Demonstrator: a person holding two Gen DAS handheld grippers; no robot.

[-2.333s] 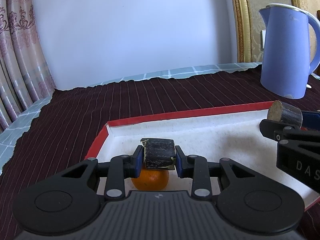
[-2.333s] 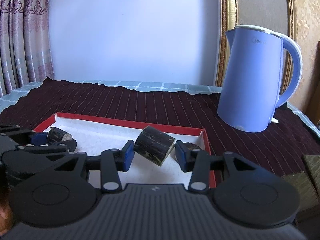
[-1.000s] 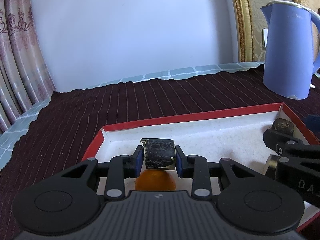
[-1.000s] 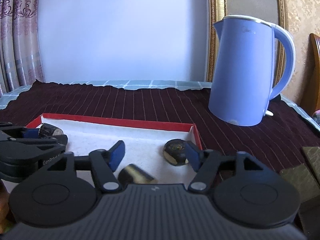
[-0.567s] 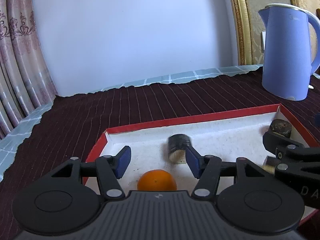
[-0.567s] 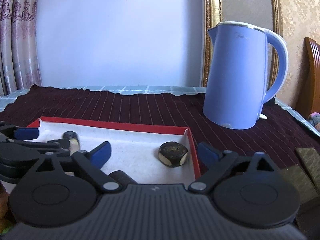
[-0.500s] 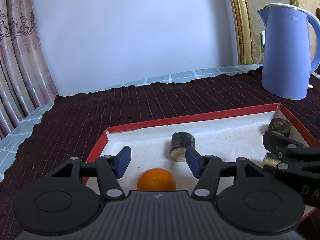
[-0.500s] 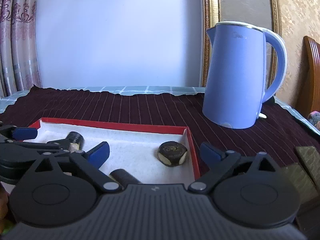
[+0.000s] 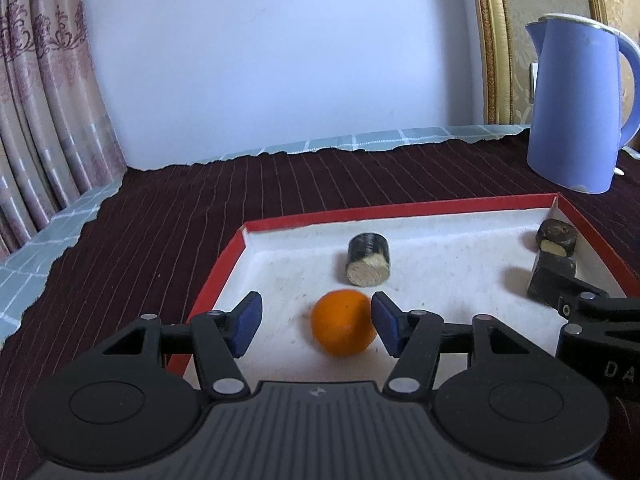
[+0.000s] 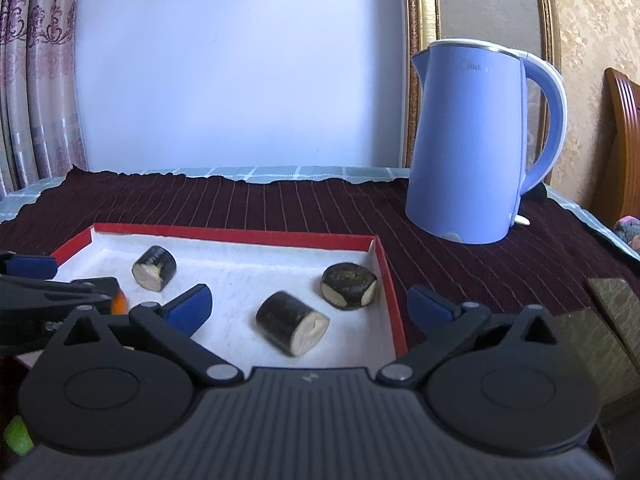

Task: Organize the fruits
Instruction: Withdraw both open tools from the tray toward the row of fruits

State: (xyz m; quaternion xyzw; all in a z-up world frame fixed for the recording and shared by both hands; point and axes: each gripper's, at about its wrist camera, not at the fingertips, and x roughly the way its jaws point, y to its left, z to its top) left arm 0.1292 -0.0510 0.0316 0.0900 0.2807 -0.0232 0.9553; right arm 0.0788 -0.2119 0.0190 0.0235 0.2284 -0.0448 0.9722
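left tongs spread wide, gripping nothing, low over the near part of the red-rimmed tray. orange on the white tray lining between the blue pads, close to the right pad, contact not clear. dark cylinder chunk with a pale cut face just beyond the orange, apart from it. second dark chunk in the far right corner of the tray, beside the red wall.

right tongs also spread wide and empty, over the near right part of the tray. third dark chunk lying on its side between the two fingers, pale end toward the camera, touching neither pad. corner chunk just beyond it, near the right wall. far chunk toward the tray's left. sliver of orange behind the other tool at the left edge.

blue electric kettle upright on the dark striped cloth covering the desk, well apart from the tray.
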